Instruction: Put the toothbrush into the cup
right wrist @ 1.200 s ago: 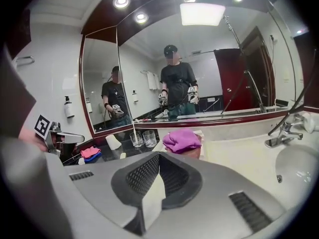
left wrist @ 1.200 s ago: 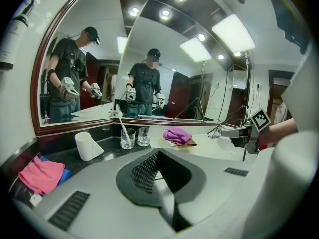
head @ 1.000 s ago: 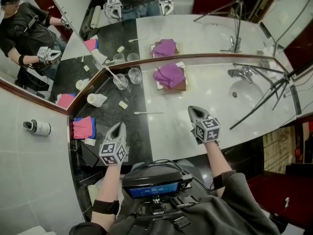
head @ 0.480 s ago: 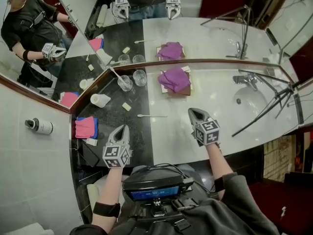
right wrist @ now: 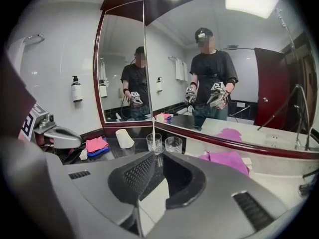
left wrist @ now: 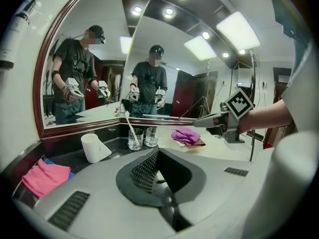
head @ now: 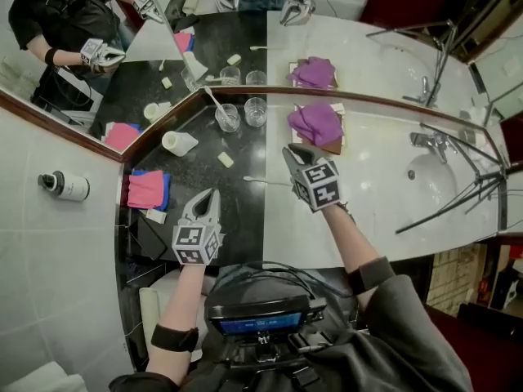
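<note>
A white toothbrush lies flat on the counter where the black stone meets the white. Two clear glass cups stand by the mirror: the left glass holds another toothbrush, and the right glass is empty. My right gripper hovers just right of the lying toothbrush. Its jaws have just been opening and nothing is between them. My left gripper is shut and empty over the black counter, nearer me.
A white cup lies on its side at the back left. A pink cloth sits near the left edge, and a purple cloth sits on a board by the mirror. The faucet and tripod legs are on the right.
My right gripper has swung left and forward across the white counter to beside the lying toothbrush, rolling as it went, and its jaws have parted. The left gripper has shifted only slightly.
</note>
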{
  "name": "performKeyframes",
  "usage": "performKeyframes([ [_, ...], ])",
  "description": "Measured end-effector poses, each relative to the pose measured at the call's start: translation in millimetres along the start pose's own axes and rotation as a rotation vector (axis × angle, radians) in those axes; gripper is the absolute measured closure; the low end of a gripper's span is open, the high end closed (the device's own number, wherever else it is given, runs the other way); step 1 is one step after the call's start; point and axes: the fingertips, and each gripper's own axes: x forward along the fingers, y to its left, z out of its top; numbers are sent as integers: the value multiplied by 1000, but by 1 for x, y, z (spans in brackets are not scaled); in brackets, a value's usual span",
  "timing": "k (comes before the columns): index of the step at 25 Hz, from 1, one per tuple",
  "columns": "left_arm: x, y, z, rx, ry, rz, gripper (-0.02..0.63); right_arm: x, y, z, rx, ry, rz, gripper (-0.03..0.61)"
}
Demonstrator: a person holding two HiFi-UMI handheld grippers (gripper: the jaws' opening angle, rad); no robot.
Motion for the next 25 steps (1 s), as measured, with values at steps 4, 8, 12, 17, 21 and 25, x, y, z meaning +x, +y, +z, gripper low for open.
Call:
performKeyframes([
  [4,12,18,3,-35,-5,1,617,49,26,37,-60,47,43,464],
  [8,22,30,5,-46,-3,-6,617,101,40,55,-117,89,55,422],
  [12,33,45,4,-43,11,-6,617,152,53,66,-155,124,68,407],
  [17,55,62,4,-63,17,-14,617,204,57,65,-190,180,60,394],
  [21,72,73,4,-80,15,-20,617,234,57,67,-213,210,51,394],
  [25,83,77,0,-112,17,-21,617,259,54,67,-212,235,45,385],
])
